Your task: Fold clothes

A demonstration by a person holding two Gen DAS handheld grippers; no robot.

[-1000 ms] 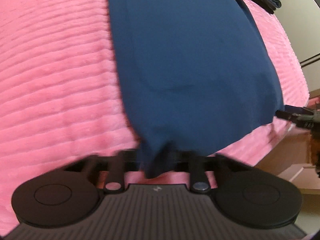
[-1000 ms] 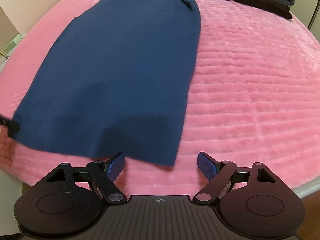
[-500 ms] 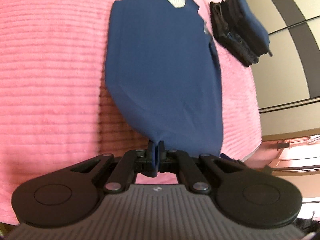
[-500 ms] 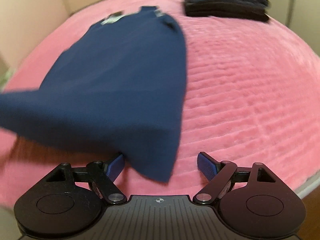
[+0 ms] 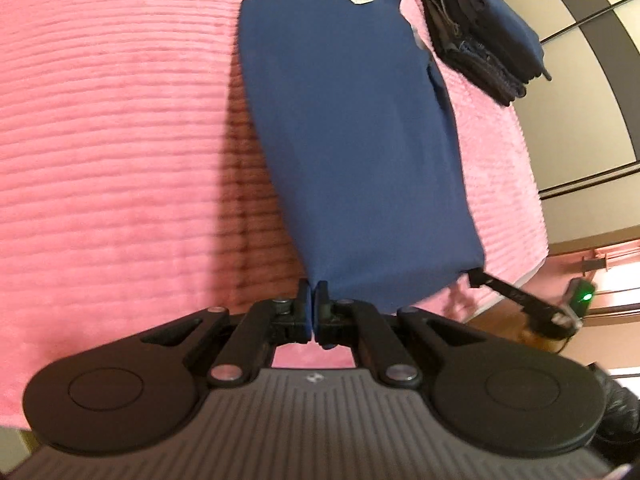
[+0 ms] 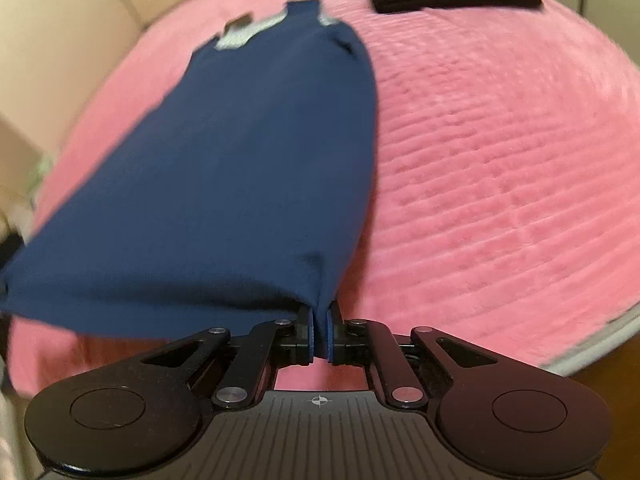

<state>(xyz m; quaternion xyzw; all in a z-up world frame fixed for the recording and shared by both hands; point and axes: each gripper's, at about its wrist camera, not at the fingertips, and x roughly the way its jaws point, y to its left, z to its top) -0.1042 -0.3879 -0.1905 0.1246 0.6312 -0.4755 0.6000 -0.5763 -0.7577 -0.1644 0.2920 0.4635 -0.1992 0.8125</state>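
On the pink bedspread (image 5: 100, 140), the navy garment (image 5: 352, 128) lies lengthwise, neckline far, hem near and lifted; left gripper (image 5: 313, 300) and right gripper (image 6: 319, 320) each clamp a hem corner.

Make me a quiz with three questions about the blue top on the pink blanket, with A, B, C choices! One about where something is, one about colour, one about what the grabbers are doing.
1. Where is the pile of dark folded clothes?
A. at the far end of the pink blanket, beyond the top's neck
B. on the floor
C. on top of the blue top

2. What colour is the top?
A. green
B. navy blue
C. white

3. What are the two grippers doing?
A. both open
B. only one pinching
C. each pinching a bottom corner of the top

Answers:
1 A, the pile lies past the neckline.
2 B, the cloth is dark blue.
3 C, the left gripper and the right gripper have jaws shut on the hem.
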